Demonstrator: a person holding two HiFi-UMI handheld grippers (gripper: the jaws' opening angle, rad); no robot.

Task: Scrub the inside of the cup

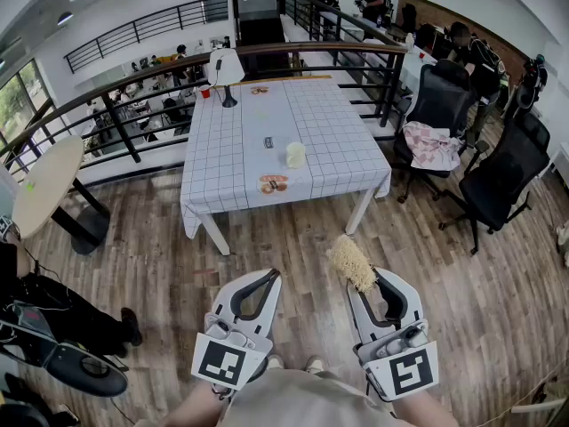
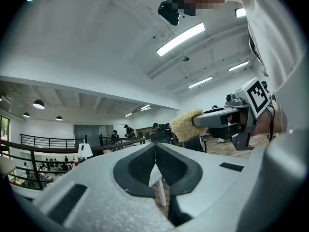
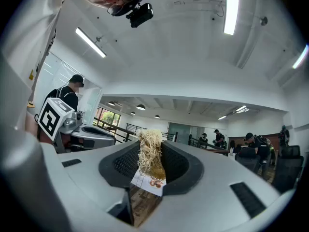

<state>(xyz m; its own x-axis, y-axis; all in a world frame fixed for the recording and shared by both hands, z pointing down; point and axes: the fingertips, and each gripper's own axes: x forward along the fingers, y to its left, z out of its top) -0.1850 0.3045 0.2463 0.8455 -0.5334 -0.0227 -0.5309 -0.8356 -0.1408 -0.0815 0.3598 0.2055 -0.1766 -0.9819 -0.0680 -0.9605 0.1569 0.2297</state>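
A pale translucent cup (image 1: 295,155) stands on the far table with a white grid cloth (image 1: 231,149), well ahead of both grippers. My right gripper (image 1: 363,281) is shut on a straw-coloured fibrous scrubber (image 1: 350,261), which sticks out past its tips. The scrubber (image 3: 150,153) fills the gap of the right gripper (image 3: 150,144) in its own view and hides the cup there. My left gripper (image 1: 272,276) is shut with nothing in it; in the left gripper view its (image 2: 155,149) tips meet, and the scrubber (image 2: 186,124) shows to the right.
On the table are a plate of food (image 1: 273,183), a small dark object (image 1: 268,142) and a white lamp (image 1: 225,68). Black office chairs (image 1: 502,181) stand to the right, a railing (image 1: 133,87) behind, a round table (image 1: 44,185) at left. Wooden floor lies between me and the table.
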